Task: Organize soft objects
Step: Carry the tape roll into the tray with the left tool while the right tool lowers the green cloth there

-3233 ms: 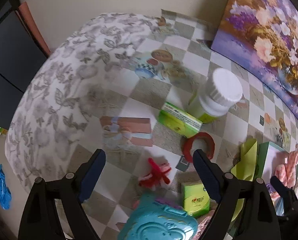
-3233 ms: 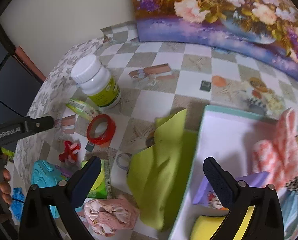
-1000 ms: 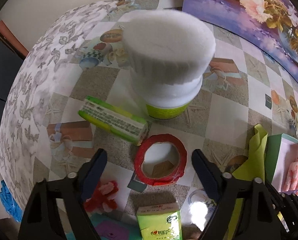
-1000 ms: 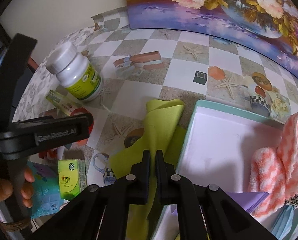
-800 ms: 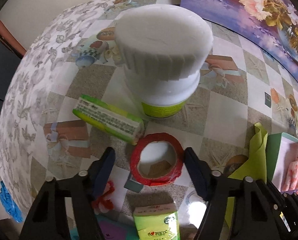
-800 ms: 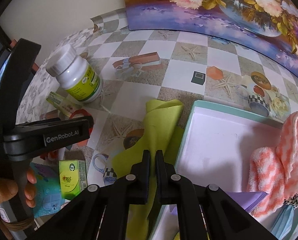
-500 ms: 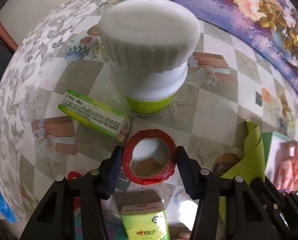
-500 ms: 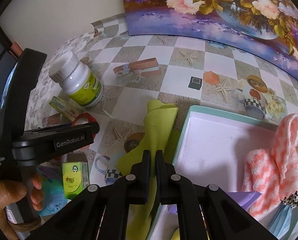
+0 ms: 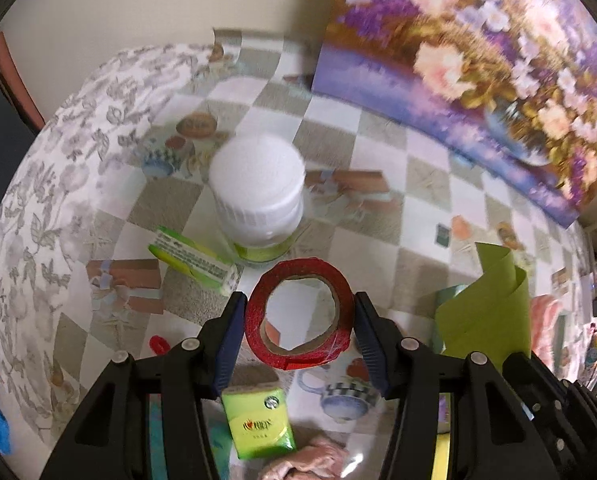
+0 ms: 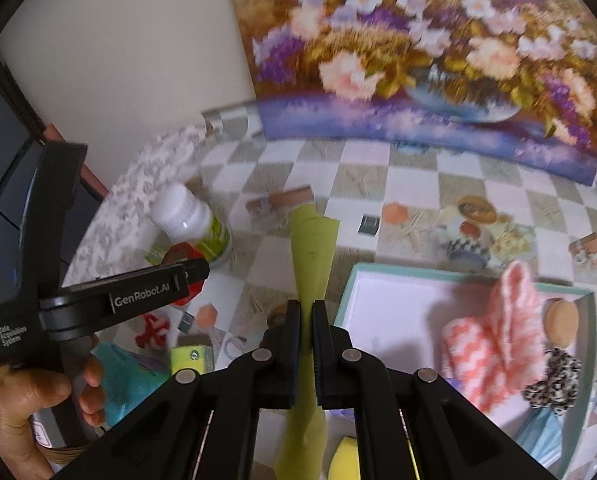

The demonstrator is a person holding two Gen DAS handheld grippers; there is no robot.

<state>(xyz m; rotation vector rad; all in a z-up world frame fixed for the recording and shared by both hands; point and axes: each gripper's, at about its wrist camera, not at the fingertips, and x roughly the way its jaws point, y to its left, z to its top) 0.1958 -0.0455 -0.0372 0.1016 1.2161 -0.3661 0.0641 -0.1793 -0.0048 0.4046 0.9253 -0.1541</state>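
Observation:
My left gripper (image 9: pixel 299 316) is shut on a red tape roll (image 9: pixel 298 354), whose ring stands between the blue pads, lifted off the checkered table (image 9: pixel 382 256). My right gripper (image 10: pixel 306 312) is shut on a yellow-green cloth (image 10: pixel 312 248), which stands up above the jaws and hangs below them. The same cloth (image 9: pixel 486 312) shows at the right of the left wrist view. A teal-rimmed box (image 10: pixel 394 316) sits to the right, with a pink fluffy sock (image 10: pixel 494 336) and a leopard scrunchie (image 10: pixel 554 376) inside.
A white-capped bottle (image 9: pixel 258 192) and a green carton (image 9: pixel 194 260) stand just beyond the tape. A green tissue pack (image 9: pixel 258 424) and a pink cloth (image 9: pixel 310 460) lie near the front edge. A flower painting (image 9: pixel 478 60) leans at the back. A hand (image 10: pixel 30 400) holds the left gripper.
The left jaws closed onto the red tape roll and lifted it off the table. The right gripper, still shut, rose and pulled the green cloth up off the table.

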